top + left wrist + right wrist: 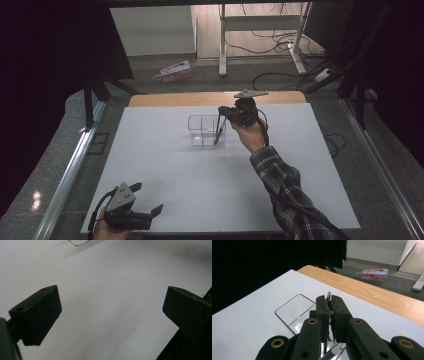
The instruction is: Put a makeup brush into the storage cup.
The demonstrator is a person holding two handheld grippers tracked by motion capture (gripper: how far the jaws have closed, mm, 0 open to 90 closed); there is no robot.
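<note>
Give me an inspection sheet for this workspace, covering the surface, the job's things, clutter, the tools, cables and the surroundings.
Surface: white board on a wooden table, bare apart from the job's things.
Job's things: clear divided organizer near the far middle; thin dark pen-like item slanting down into its right compartment.
Clutter: nothing seen on the board.
Tools: right tool shut on the item above the organizer; left tool open, holding nothing, at the near left edge.
Cables: one trails from the right tool along the checked sleeve; loose cables on the floor beyond.
Surroundings: pink box on the floor, white desk legs, dark curtains.
</note>
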